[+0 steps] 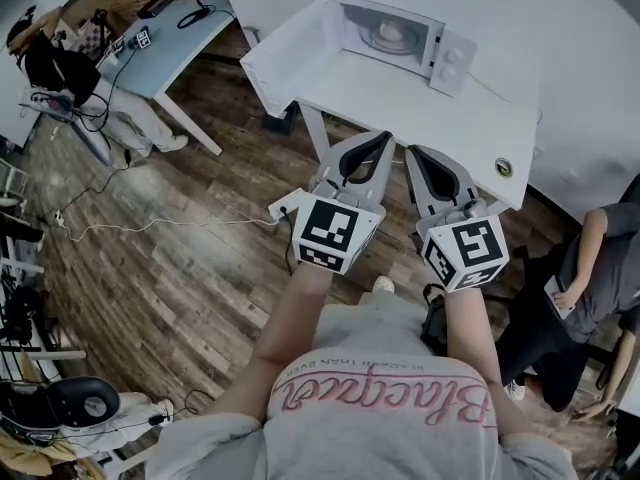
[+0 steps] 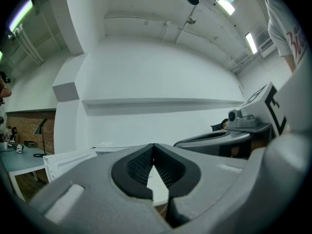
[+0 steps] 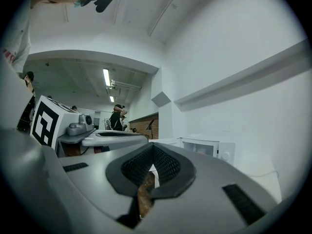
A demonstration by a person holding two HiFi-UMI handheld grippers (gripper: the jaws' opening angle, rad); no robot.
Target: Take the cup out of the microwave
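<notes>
On the head view I have the microwave at the far end of the white worktop, its door swung wide to the left. The cup sits inside the cavity, in the middle. Both tools hang side by side over the wooden floor, just short of the worktop's near edge and well apart from the cup. The left tongs and the right tongs both point toward the microwave. On the left gripper view the left tongs are clenched tip to tip with nothing in the loop between the ridged pads, only a sliver of white worktop showing through. The open door shows low at the left, and the other tool's side at the right. On the right gripper view the right tongs are likewise clenched on nothing. The microwave stands beyond them to the right, and I cannot make out the cup in it from here.
</notes>
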